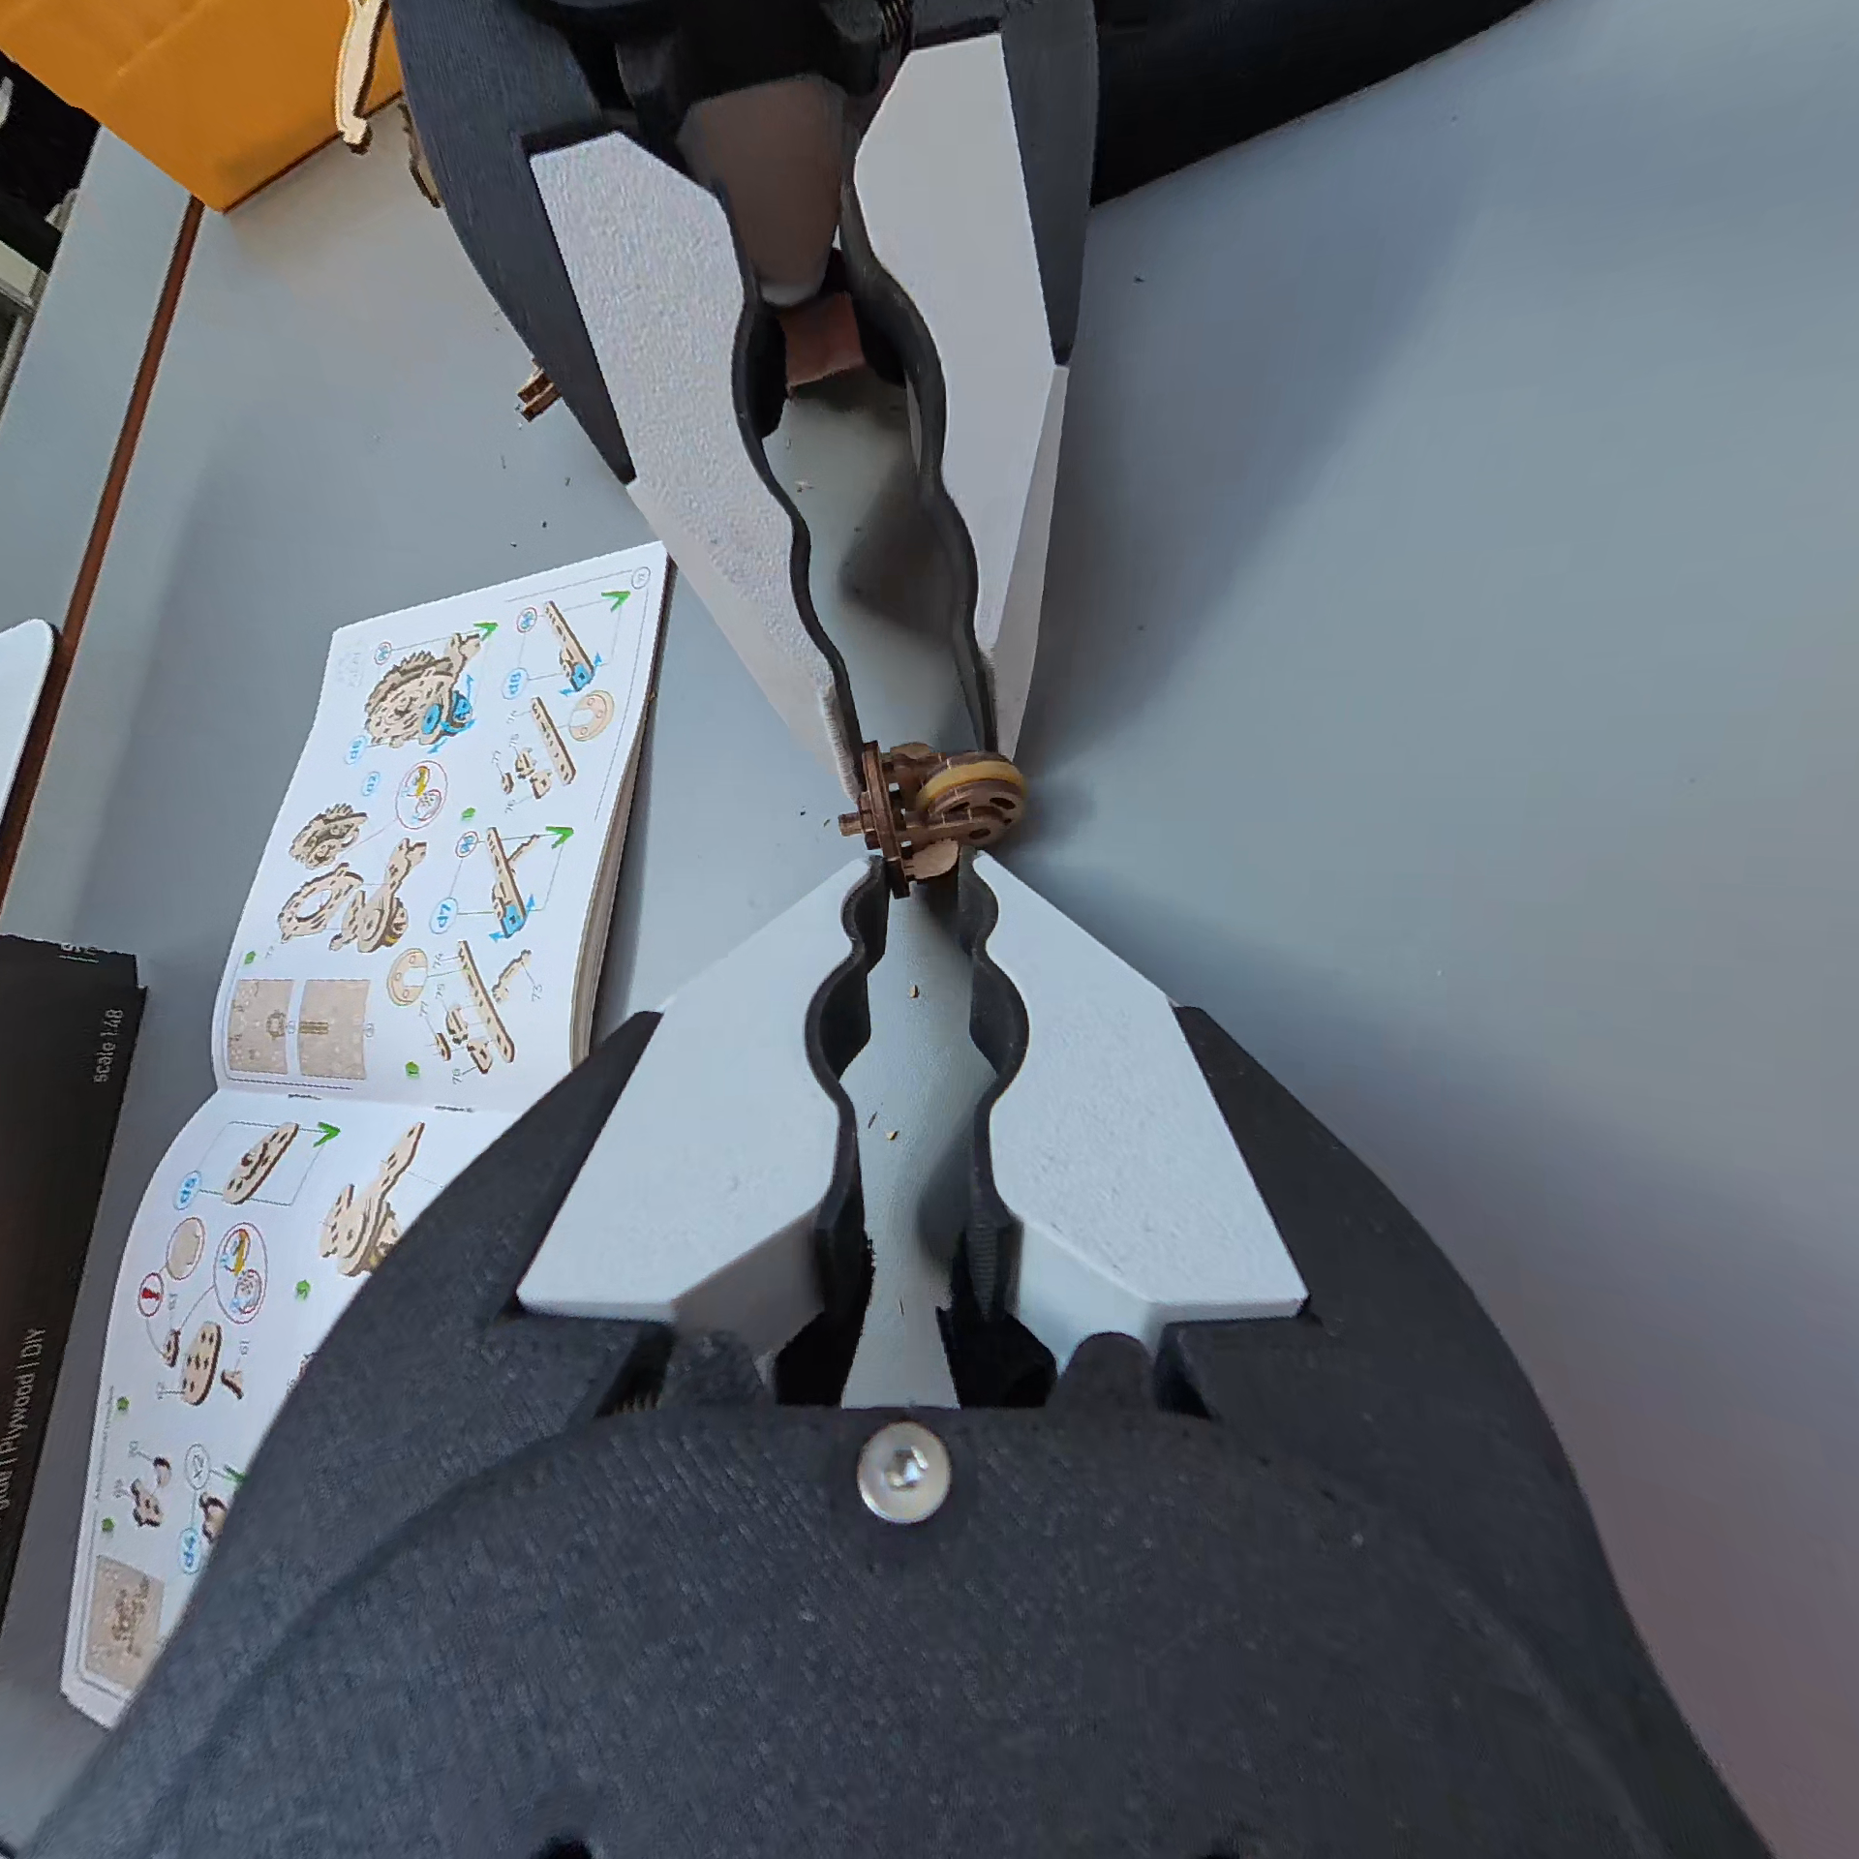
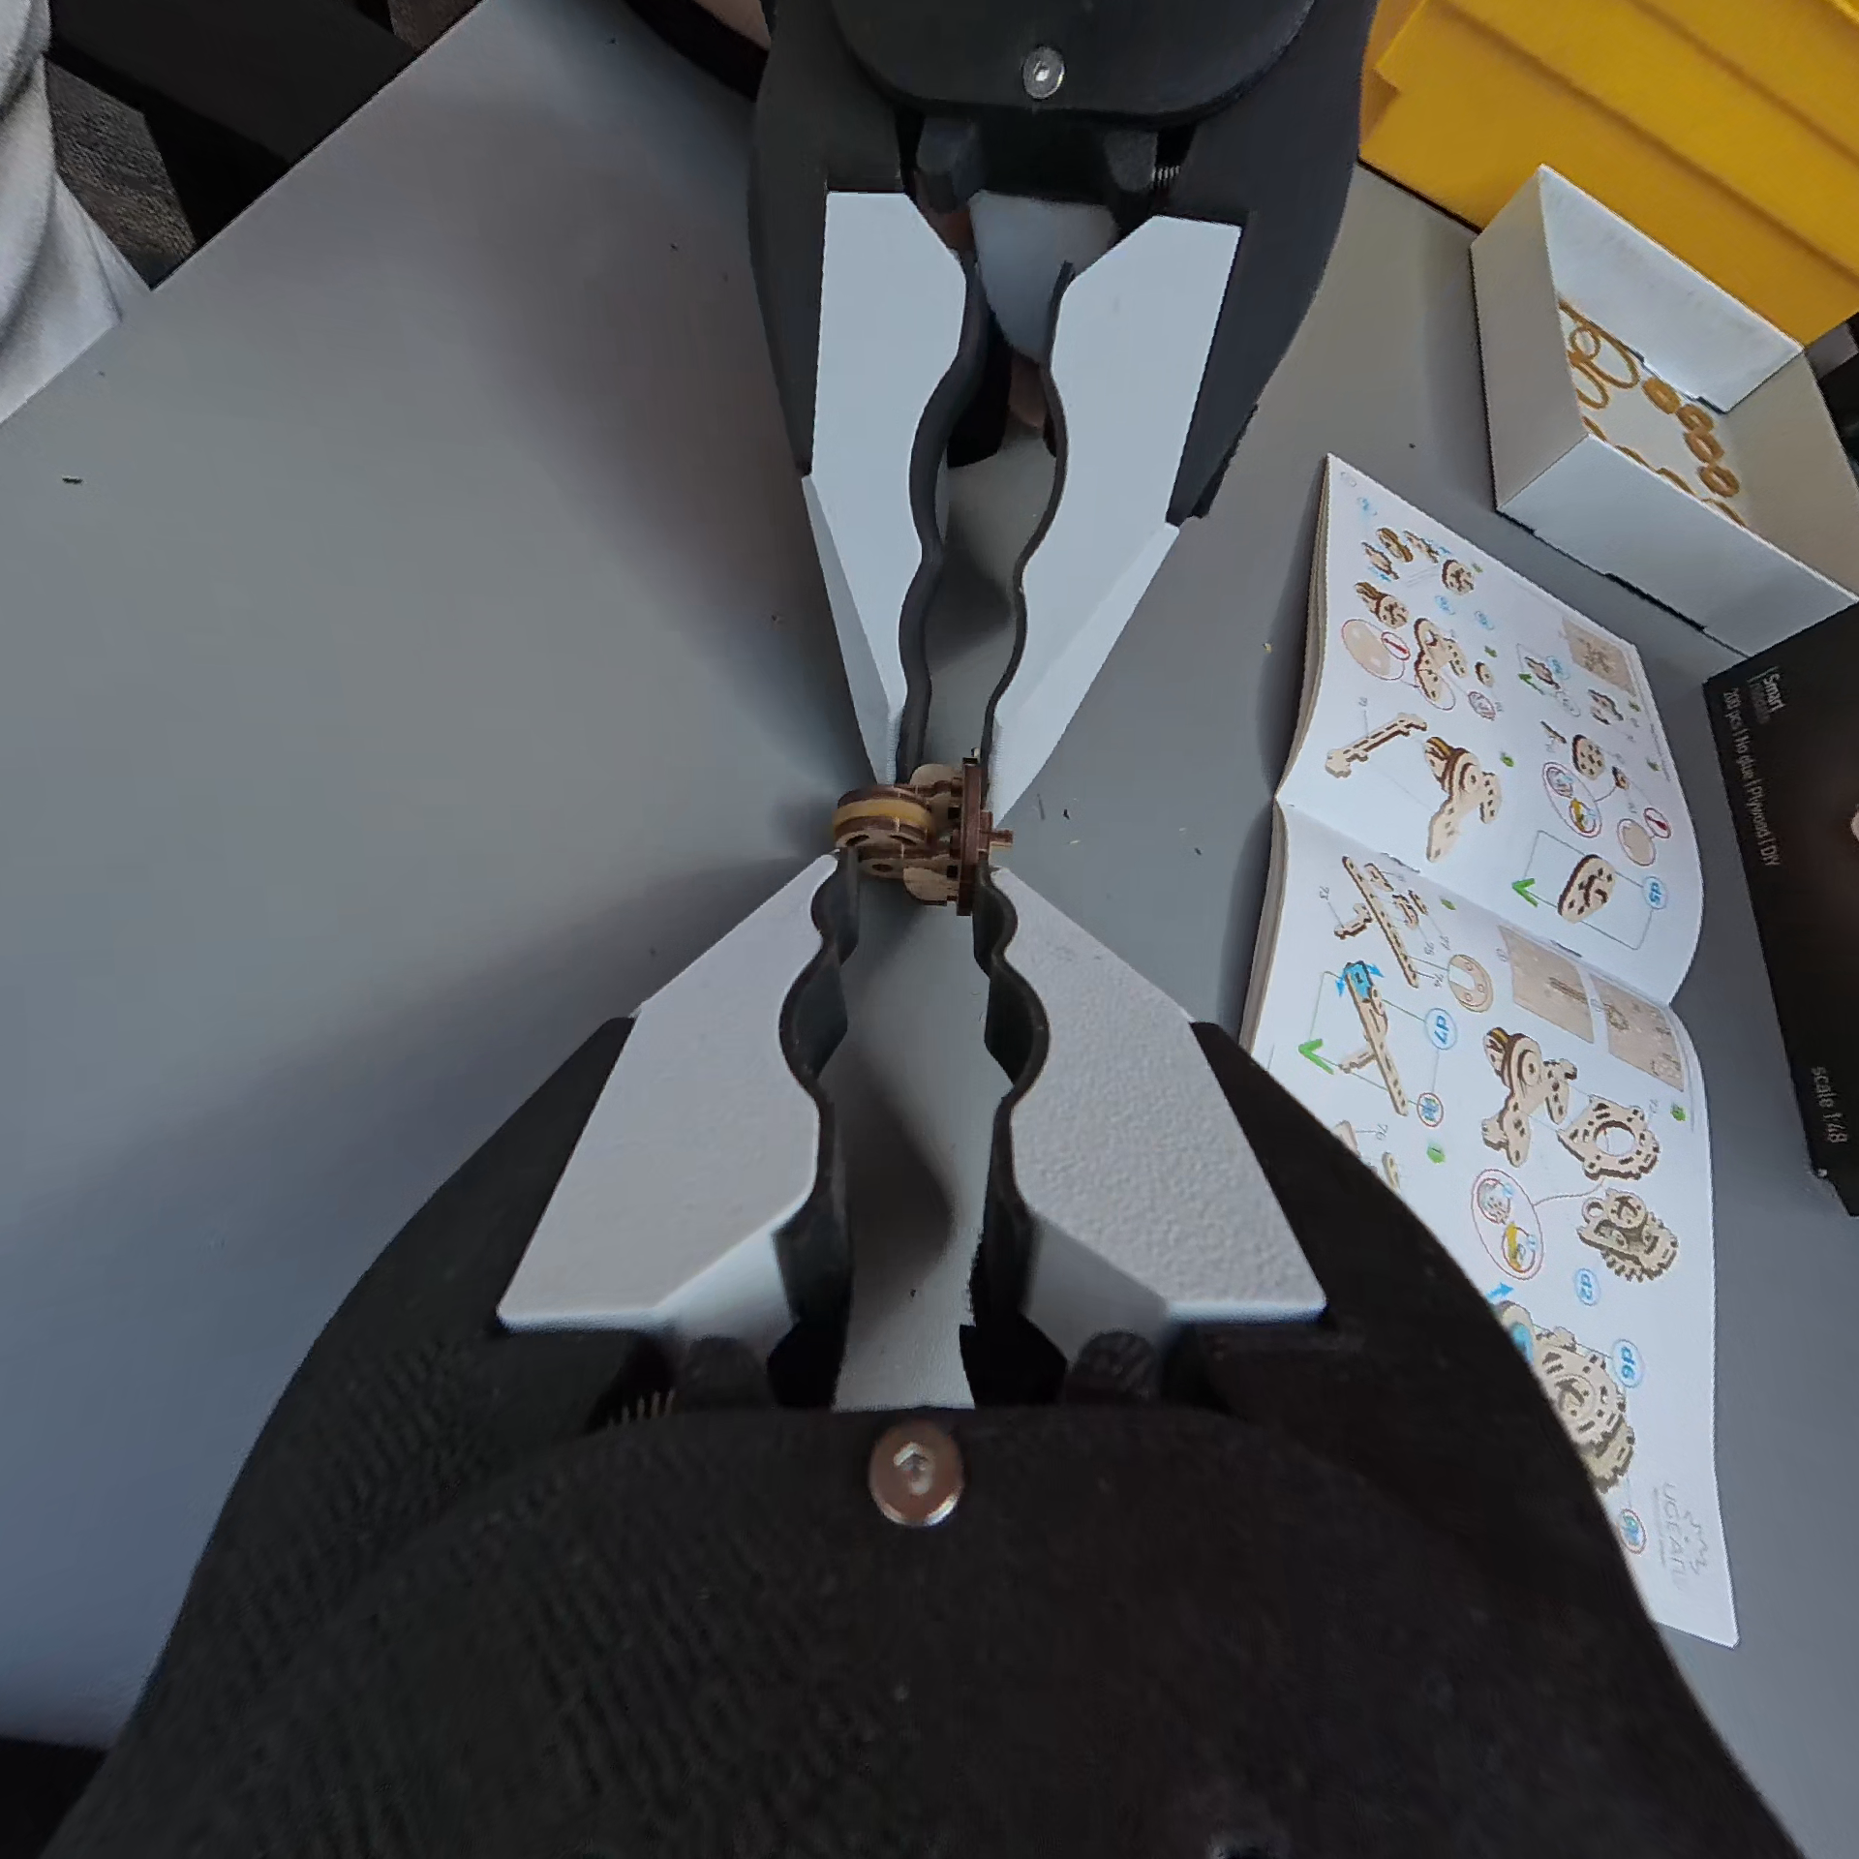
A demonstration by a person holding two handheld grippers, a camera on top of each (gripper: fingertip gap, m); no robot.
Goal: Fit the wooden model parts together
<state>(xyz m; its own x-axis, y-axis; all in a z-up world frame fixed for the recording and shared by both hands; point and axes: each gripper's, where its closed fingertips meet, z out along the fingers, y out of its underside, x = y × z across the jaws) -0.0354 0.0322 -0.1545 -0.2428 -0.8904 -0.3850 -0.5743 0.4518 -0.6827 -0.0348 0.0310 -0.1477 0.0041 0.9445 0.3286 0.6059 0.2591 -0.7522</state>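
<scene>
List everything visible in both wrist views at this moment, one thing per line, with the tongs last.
Wooden model assembly: one, light and dark brown, held above the table between both pairs of tongs.
Instruction booklet: one, white with printed diagrams, open flat on the table.
Black box: one, at the table edge beyond the booklet.
White box: one, open, holding tan wooden rings, next to the black box.
Yellow containers: count unclear, at the table's far corner.
Loose wooden piece: one, tan, on the table behind the right tongs.
Table: one, grey, with scattered wood crumbs.
Left tongs: black and white, closed on the assembly.
Right tongs: black and white, closed on the assembly from the opposite side.
</scene>
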